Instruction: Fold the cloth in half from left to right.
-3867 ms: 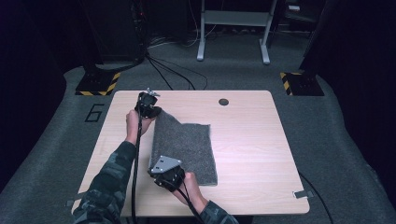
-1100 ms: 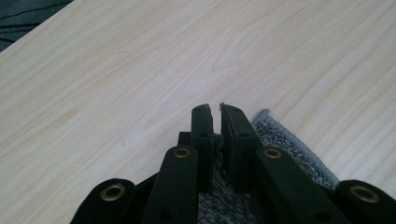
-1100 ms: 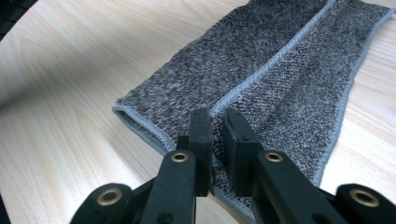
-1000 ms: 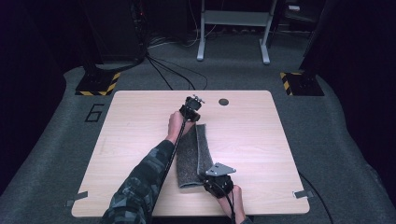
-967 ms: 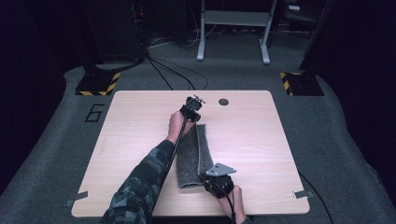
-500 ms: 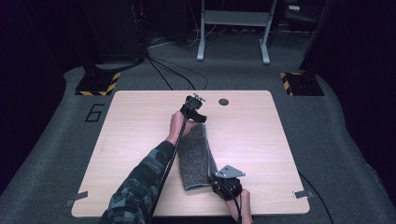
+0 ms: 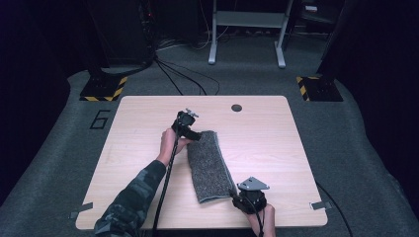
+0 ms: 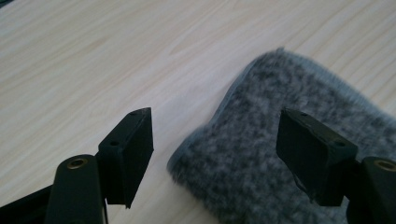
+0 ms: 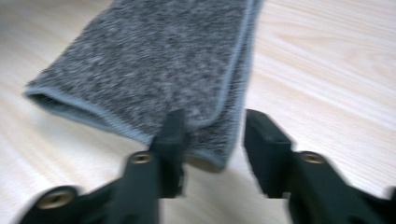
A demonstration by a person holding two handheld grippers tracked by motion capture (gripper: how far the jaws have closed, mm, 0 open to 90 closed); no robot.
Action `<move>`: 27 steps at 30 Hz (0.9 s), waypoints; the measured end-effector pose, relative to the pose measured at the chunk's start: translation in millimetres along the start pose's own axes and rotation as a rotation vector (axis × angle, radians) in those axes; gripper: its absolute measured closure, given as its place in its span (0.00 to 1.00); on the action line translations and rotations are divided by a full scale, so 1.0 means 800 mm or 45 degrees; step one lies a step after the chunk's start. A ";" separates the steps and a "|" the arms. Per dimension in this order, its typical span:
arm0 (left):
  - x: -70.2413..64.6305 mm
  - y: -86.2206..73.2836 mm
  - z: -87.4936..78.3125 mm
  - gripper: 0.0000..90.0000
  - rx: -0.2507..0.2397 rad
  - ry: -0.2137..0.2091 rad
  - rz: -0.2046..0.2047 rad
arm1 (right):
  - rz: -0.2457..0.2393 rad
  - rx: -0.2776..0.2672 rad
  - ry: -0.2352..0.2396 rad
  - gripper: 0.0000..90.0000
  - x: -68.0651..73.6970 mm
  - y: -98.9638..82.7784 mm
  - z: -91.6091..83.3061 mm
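A grey fuzzy cloth [image 7: 210, 165] lies folded into a narrow strip on the wooden table [image 7: 276, 143]. My left gripper [image 7: 195, 135] is at the strip's far left corner. In the left gripper view its jaws [image 8: 219, 154] stand wide apart over that corner of the cloth [image 8: 261, 116] without pressing it; they have just been opening. My right gripper [image 7: 237, 197] is at the near right corner. In the right gripper view its jaws [image 9: 215, 135] straddle the hemmed corner of the cloth [image 9: 154, 60] with gaps on both sides; they too have just been opening.
A round dark grommet [image 7: 236, 107] sits near the table's far edge. Bare wood stretches to the left and right of the strip. Behind the table are cables on the floor, a metal stand [image 7: 245, 29] and two yellow-black striped bases [image 7: 104, 88].
The cloth, spread wide at first, is now folded into a narrow strip lying flat. Both grippers have let go of its corners. The left hand drew back leftward and nearer; the right shifted slightly right.
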State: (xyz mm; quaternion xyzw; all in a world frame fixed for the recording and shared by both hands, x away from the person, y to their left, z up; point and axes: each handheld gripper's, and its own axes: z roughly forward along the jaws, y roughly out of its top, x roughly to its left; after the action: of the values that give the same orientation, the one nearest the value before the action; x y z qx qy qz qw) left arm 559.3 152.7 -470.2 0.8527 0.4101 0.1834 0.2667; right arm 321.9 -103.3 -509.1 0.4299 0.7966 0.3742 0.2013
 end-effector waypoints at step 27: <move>0.006 0.006 0.056 0.29 0.059 -0.015 0.032 | -0.013 0.112 -0.040 0.50 -0.007 0.002 0.020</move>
State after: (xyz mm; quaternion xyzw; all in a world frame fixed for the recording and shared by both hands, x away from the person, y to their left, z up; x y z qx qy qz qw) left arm 589.0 140.5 -502.5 0.8647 0.4019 0.1721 0.2471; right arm 336.1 -100.6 -518.6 0.4401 0.8113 0.3309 0.1966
